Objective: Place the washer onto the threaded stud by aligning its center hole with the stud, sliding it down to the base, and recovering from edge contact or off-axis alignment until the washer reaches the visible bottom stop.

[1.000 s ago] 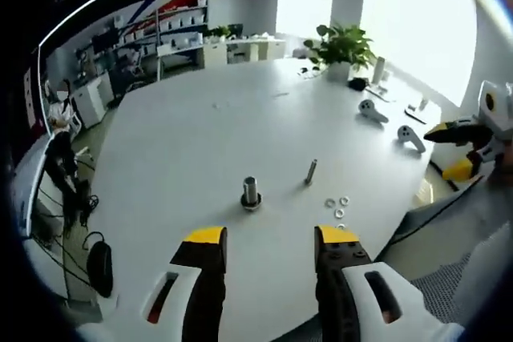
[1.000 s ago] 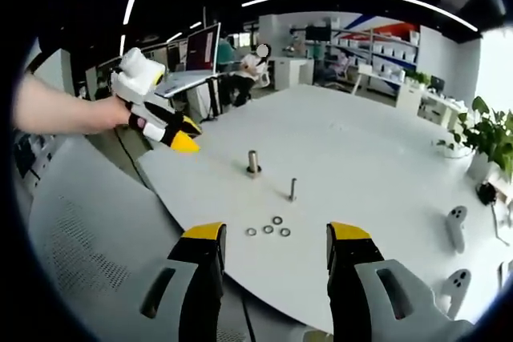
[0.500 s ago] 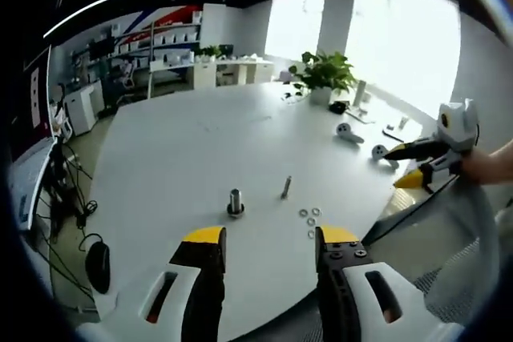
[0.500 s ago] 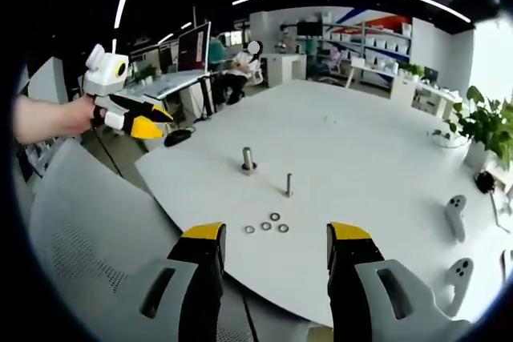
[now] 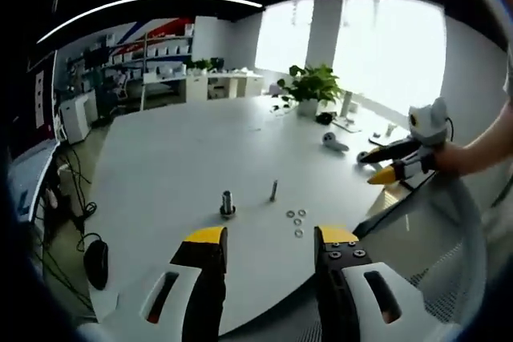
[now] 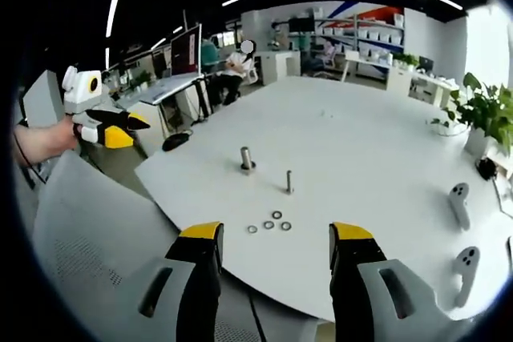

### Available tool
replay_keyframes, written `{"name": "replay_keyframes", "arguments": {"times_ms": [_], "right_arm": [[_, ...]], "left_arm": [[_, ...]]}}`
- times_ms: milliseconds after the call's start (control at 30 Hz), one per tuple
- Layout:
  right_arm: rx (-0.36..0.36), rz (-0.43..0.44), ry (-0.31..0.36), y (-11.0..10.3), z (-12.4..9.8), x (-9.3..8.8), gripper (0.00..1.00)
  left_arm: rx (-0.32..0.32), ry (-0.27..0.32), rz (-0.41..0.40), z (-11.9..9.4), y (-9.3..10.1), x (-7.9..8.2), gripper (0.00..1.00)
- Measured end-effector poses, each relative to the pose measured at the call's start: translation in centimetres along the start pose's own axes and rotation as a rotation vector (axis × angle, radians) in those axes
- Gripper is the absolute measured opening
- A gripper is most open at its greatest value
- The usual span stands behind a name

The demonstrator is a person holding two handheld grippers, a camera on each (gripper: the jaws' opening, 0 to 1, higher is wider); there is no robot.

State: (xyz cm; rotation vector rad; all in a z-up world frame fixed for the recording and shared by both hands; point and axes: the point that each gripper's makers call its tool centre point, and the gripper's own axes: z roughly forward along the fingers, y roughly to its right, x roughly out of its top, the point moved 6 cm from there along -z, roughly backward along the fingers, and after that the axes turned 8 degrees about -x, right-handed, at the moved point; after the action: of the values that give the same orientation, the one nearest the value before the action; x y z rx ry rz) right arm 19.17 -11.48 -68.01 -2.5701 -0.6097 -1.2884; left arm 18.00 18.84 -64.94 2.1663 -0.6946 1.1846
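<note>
On the white table (image 5: 184, 158) stand a thick metal post (image 5: 228, 203) with a ring at its base and a thin threaded stud (image 5: 273, 191). Three small washers (image 5: 296, 219) lie loose near the stud. The right gripper view has the post (image 6: 246, 158), the stud (image 6: 288, 183) and the washers (image 6: 269, 224) near the table's front edge. My left gripper (image 5: 264, 238) hangs open and empty, back from the table. My right gripper (image 6: 272, 234) is open and empty as well. Each gripper also appears in the other's view, held in a hand: the right gripper (image 5: 394, 161) and the left gripper (image 6: 104, 125).
A grey mesh chair (image 6: 88, 238) sits between me and the table. Two white controllers (image 6: 458, 206) lie on the table's far side, near a potted plant (image 5: 312, 90). A person sits at a desk (image 6: 240, 62) in the background. Cables and a dark bag (image 5: 94, 262) lie on the floor.
Both cameras have pulled back from the table, so post, stud and washers look smaller. The other hand-held gripper has drifted outward in each view. Nothing on the table has moved.
</note>
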Motion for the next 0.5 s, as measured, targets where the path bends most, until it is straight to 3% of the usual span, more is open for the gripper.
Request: {"name": "replay_keyframes", "arguments": {"times_ms": [200,267,400,500], "right_arm": [[-0.019,0.050,-0.004,0.33,-0.04,0.01,0.55],[-0.018,0.024,-0.016,0.23,0.12,-0.16,0.55],[-0.010,0.019,-0.030,0.02,0.12,-0.39,0.55],[-0.011,0.046,-0.008,0.14,-0.03,-0.05,0.55]], "left_arm": [[-0.023,0.014,0.046,0.06,0.50,-0.02,0.41],[-0.040,0.034,0.042,0.08,0.72,0.21,0.40],[-0.013,0.074,0.042,-0.39,0.46,0.66,0.34],[-0.010,0.029,0.015,0.02,0.03,-0.17,0.37]]}}
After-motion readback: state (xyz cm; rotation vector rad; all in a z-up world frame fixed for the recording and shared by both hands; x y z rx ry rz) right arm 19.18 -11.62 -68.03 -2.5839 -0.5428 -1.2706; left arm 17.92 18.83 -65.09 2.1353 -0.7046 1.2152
